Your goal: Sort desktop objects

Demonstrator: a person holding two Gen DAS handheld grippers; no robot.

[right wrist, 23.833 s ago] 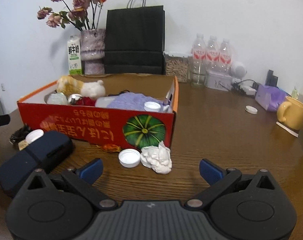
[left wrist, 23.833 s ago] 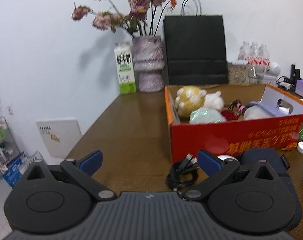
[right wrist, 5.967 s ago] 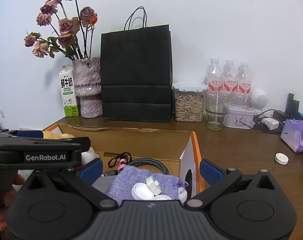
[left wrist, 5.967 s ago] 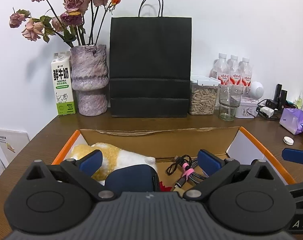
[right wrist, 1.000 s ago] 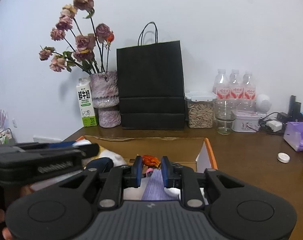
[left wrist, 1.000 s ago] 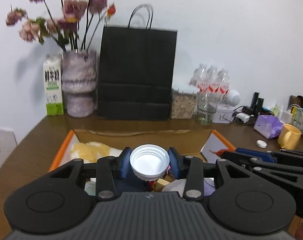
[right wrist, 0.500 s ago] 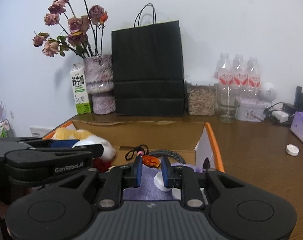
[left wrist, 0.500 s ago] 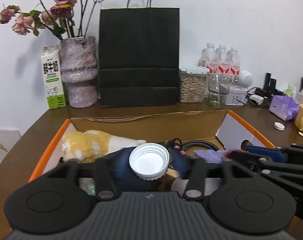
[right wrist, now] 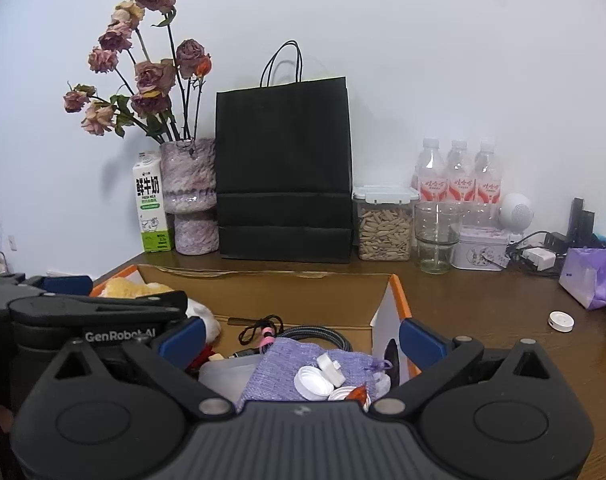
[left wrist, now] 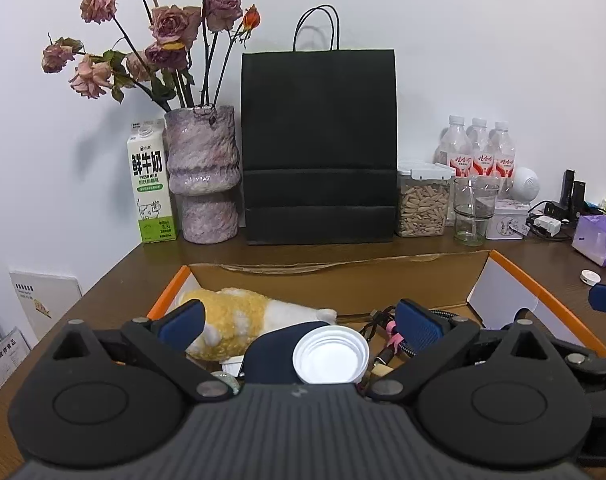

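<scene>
Both grippers, left gripper (left wrist: 299, 322) and right gripper (right wrist: 301, 334), are hovering over the box (left wrist: 515, 276), jaws apart, empty; next, fetching the white cap (right wrist: 560, 321) off the bench.

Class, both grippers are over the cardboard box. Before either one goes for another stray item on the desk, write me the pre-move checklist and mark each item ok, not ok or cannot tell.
1. Left gripper open and empty: ok, jaws spread wide, nothing between them.
2. Right gripper open and empty: ok.
3. White cap inside the cardboard box: ok, it lies on the dark blue case, open side up.
4. Orange wrapped sweet in the box: ok, beside the white caps on the purple pouch.
5. Stray item left on the desk: ok, a small white lid sits right of the box.
6. Grippers apart: cannot tell, they hang close together.
</scene>
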